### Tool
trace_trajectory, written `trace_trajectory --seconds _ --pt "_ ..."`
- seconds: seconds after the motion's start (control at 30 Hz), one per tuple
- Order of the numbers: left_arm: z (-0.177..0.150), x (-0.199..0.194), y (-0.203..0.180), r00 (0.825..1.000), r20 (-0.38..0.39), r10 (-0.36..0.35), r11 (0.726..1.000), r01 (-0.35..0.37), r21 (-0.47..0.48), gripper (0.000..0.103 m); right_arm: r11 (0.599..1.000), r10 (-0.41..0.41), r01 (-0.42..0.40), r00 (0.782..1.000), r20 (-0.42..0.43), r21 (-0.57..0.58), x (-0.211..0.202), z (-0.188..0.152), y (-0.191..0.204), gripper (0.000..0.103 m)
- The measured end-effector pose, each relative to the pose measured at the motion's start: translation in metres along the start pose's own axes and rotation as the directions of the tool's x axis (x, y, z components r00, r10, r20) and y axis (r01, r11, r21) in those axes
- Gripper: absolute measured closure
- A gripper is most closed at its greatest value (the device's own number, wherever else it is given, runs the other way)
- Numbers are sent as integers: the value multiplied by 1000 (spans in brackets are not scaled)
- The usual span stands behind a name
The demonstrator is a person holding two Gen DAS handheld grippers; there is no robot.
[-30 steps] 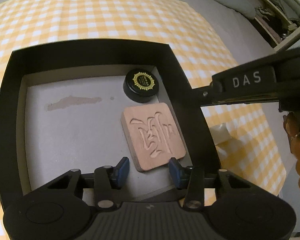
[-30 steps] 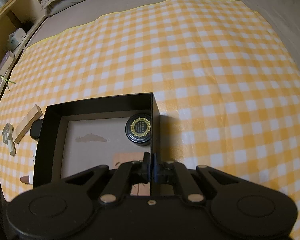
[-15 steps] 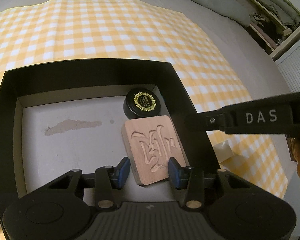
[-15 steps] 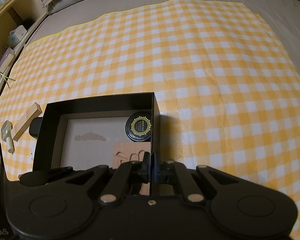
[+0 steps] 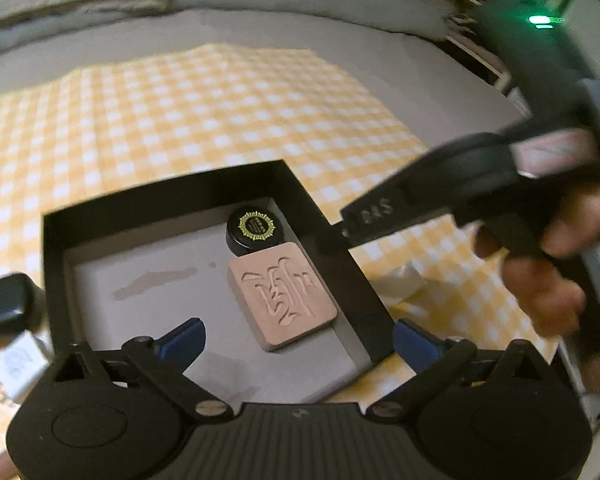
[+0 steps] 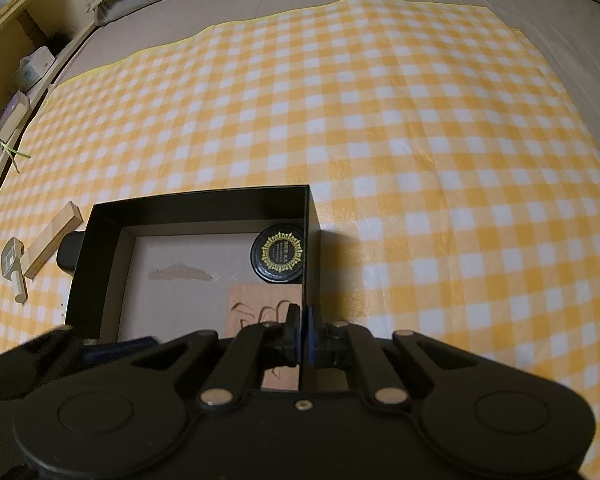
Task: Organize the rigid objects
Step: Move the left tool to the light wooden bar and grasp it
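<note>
2 items in black box [image 5: 328, 236], right gripper [image 6: 303, 334] on its wall

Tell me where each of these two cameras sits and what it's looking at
Left wrist: on the open left tool, looking down into the black box; the right hand shows.
Right wrist: on the right tool, shut on the box's right wall, facing the checkered cloth.
Both show the carved block and round tin.
</note>
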State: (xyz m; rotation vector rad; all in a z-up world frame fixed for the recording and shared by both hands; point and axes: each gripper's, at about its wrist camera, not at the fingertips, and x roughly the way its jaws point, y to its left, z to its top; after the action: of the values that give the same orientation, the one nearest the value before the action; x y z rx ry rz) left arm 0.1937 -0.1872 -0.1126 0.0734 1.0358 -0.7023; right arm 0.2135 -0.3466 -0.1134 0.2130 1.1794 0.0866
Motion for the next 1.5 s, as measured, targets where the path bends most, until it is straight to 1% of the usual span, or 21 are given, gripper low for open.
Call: trace_trajectory --seconds 0.1,0.2,0.3,0.47,0.63,0.7,0.83,1.0,1.07,1.13,1.2,1.23,1.3,1.37,1.43,1.47,1.5 --pt "-5 -20 3 1000 23 6 1000 -7 26 0 1000 -3 3 1000 -1 1 0 0 1 99" --pt "-9 -39 12 999 43 20 999 -21 24 0 1000 -9 9 1000 -1 -5 1 -1 2 99" --pt "-12 -56 24 996 78 53 998 -55 24 0 1000 -12 12 1000 -2 -8 0 0 1 99" --pt "-17 -80 44 977 152 147 986 -157 55 0 1000 -14 14 1000 -1 -16 0 1 1 99" --pt "-16 -94 72 954 196 227 971 -238 37 0 1000 -15 15 1000 -2 -17 0 1 2 99" --pt "-16 -100 85 943 214 255 963 -268 30 0 1000 -16 16 1000 -2 -18 0 1 2 99" --pt "-13 -110 114 912 243 330 941 -340 -1 0 999 -23 23 1000 -3 -32 -1 0 3 99" --pt "-10 -112 148 860 244 447 892 -450 -47 0 999 -23 23 1000 -2 -34 -1 0 3 99" --pt "-11 -111 162 843 244 480 874 -482 -56 0 999 -25 25 1000 -2 -36 -1 0 3 99" --pt "-12 -105 175 828 228 513 855 -516 -49 0 999 -26 26 1000 -2 -36 -1 1 3 99" --pt "-13 -96 185 813 205 544 834 -552 -23 0 999 -25 25 1000 -2 -34 -1 0 4 99" --pt "-15 -92 187 810 202 551 827 -562 -1 0 999 -25 25 1000 -3 -37 -1 0 4 99" --pt "-18 -81 192 813 203 546 818 -570 80 0 999 -24 24 1000 -3 -40 -1 0 3 99" --pt "-22 -71 194 816 187 548 799 -576 171 0 999 -24 24 1000 -3 -37 -1 0 4 99" --pt "-24 -62 196 814 177 553 779 -580 237 0 999 -25 25 1000 -3 -41 -1 0 4 99" --pt "-24 -58 199 819 168 549 775 -574 264 0 999 -26 26 1000 -2 -42 -1 0 4 99" --pt "-23 -55 201 825 161 541 777 -564 278 0 999 -26 26 1000 -2 -40 -1 0 4 99"
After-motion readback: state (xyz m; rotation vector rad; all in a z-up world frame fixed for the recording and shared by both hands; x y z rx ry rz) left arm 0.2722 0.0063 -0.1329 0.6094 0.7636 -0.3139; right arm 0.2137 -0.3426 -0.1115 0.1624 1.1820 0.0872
